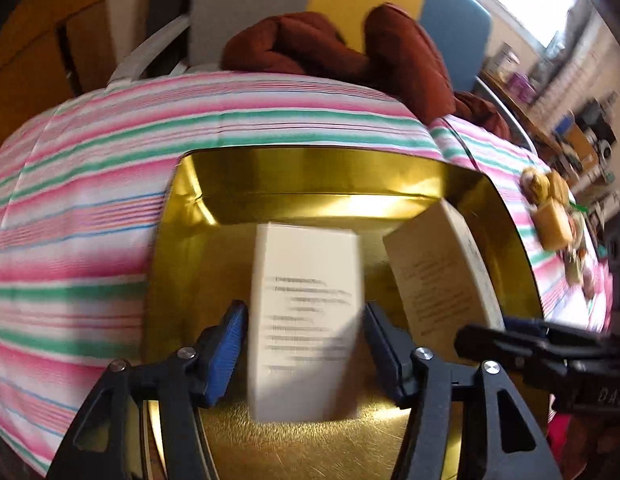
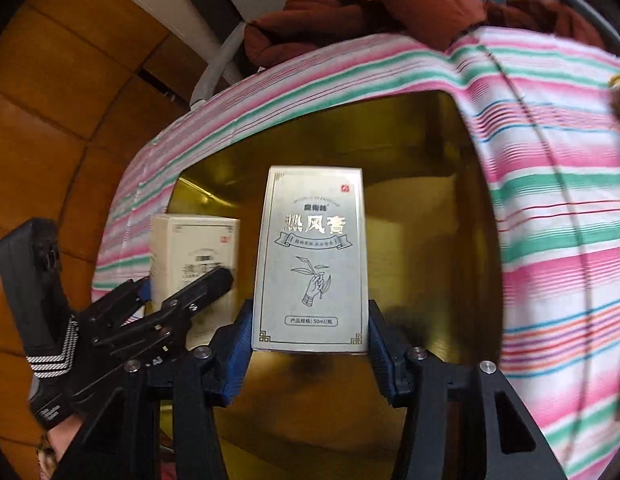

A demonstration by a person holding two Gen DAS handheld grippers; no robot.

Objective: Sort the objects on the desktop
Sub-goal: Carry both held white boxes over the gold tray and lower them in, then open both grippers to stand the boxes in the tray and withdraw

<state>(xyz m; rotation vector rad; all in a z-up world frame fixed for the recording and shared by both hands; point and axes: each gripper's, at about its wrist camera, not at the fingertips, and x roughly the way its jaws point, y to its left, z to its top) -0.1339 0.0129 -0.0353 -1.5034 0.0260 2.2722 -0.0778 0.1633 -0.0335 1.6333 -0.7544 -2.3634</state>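
Both grippers hang over the gold tin (image 1: 181, 200), each with 1 white box. The left gripper (image 1: 305, 344) stands spread, its box (image 1: 305, 312) loose between the pads. The right gripper (image 2: 310, 344) pinches the box (image 2: 312, 256) at 12 o'clock. Judgement: lower it upright, release at 3 o'clock of the first.

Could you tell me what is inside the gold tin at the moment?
Two cartons stand inside the gold tin: a white carton between the left gripper's fingers, a printed carton in the right gripper. The cartons hide part of the floor.

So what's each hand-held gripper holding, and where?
The right hand-held gripper clamps a box by its lower sides. The left hand-held gripper: second box between pads, apparently unheld.
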